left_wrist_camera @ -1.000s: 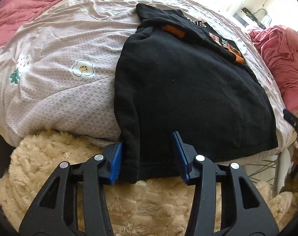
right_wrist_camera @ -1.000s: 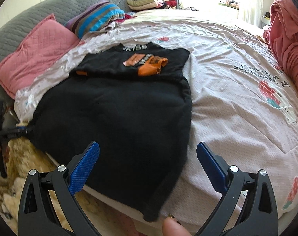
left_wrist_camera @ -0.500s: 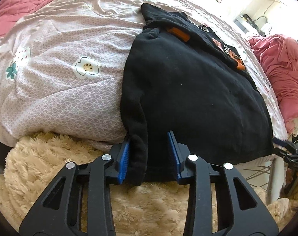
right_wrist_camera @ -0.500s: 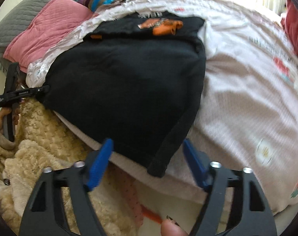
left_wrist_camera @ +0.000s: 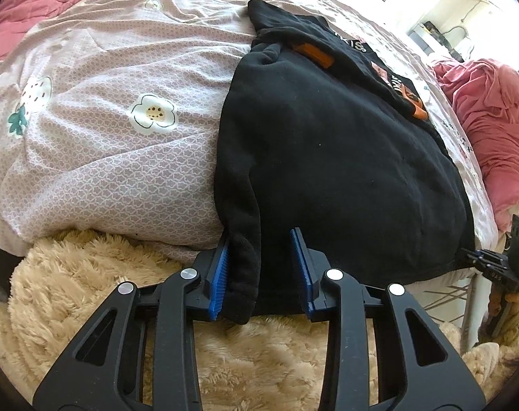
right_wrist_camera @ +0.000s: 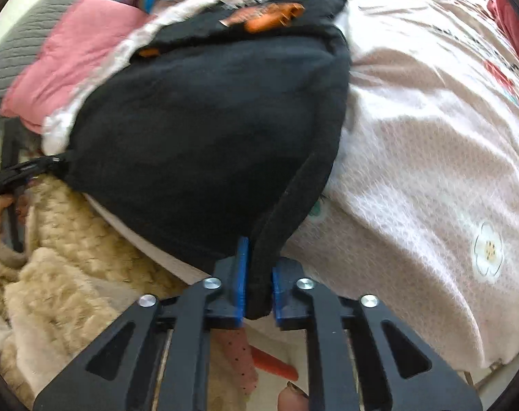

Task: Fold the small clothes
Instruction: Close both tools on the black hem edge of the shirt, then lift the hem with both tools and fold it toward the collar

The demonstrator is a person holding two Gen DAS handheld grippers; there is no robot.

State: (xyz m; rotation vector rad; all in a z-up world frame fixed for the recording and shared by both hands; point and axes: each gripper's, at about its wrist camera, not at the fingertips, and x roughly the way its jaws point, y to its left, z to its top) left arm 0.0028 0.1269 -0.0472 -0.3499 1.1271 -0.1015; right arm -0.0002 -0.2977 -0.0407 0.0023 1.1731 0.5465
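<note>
A black sweatshirt [left_wrist_camera: 328, 157] lies spread on a bed under a pale floral duvet [left_wrist_camera: 115, 144], its hem hanging over the bed's near edge above a fuzzy cream blanket [left_wrist_camera: 88, 291]; the top part w/ the orange print is already folded down over the body. Relative to the sweatshirt: a pink pillow [right_wrist_camera: 78, 54] sits beyond its left shoulder in the right wrist view, and crumpled pink bedding [left_wrist_camera: 492, 130] lies off its far side in the left wrist view. What has just changed: the right claw [right_wrist_camera: 257, 294], wide apart a second ago and hovering over the hem, has dropped to the edge and its jaws have just been closing; it's now clenched on the sweatshirt's right hem corner, a thick black band of fabric pinched between the blue pads. The left claw [left_wrist_camera: 259, 270] has also just been narrowing, w/ the left hem corner between its jaws; one blue pad touches the cloth, but the other pad looks apart from it, so that side seems not yet gripped. Judgement: once both corners are secured, the hem can prob. be lifted and carried up toward the print for the next fold.
</note>
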